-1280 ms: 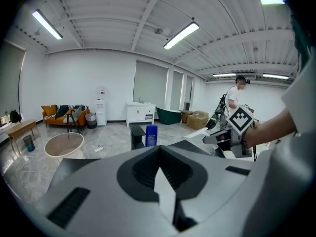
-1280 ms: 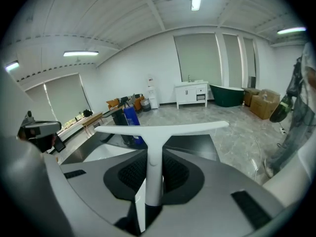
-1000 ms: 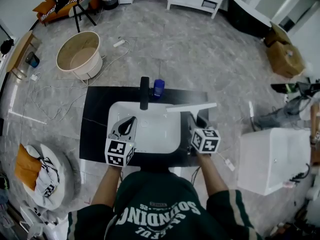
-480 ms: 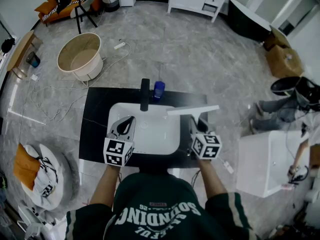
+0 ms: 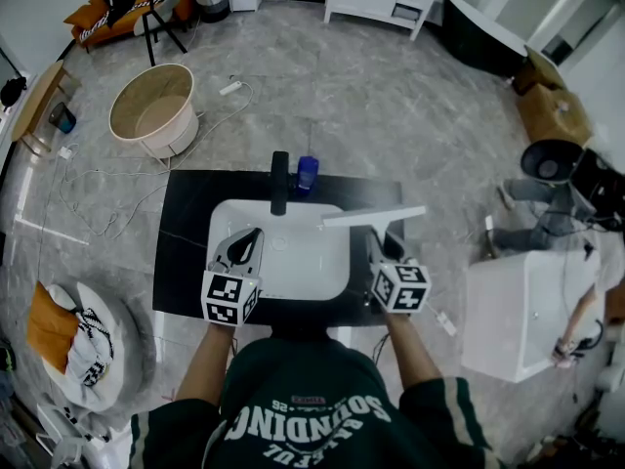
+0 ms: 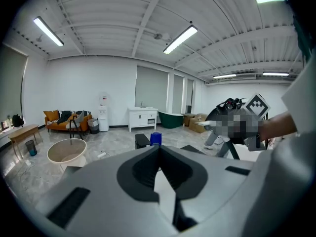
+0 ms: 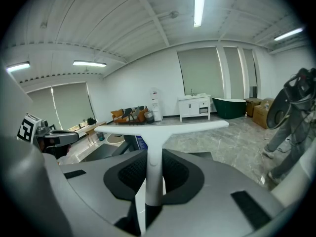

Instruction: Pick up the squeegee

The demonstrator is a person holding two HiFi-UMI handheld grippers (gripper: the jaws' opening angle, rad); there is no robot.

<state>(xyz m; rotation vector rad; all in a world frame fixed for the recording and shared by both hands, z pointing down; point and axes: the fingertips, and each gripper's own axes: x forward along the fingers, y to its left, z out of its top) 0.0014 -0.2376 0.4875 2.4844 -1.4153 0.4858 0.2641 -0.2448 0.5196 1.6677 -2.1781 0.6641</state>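
My right gripper (image 5: 377,245) has its fingers clamped on the white handle of the squeegee (image 5: 374,215). In the right gripper view the handle (image 7: 148,172) stands up between the two dark pads and the long blade lies crosswise above them, against the room beyond. From the head view the blade sits over the rear right corner of the white basin (image 5: 220,225), one end reaching out over the black tabletop (image 5: 186,233).

My left gripper (image 5: 252,237) hangs over the left side of the basin. Its fingers are closed tip to tip with nothing between them; only the pale basin shows through the gap behind the tips in the left gripper view (image 6: 159,154).

Closest to the squeegee are the black faucet (image 5: 280,179) at the back of the basin and a blue bottle (image 5: 309,172) just beside it, both left of the blade and apart from it. A white box-like unit (image 5: 527,306) stands on the floor to the right, well apart from the tabletop, with a person near it. Farther off on the left are a round beige tub (image 5: 154,106) and loose cables (image 5: 127,174) on the floor.
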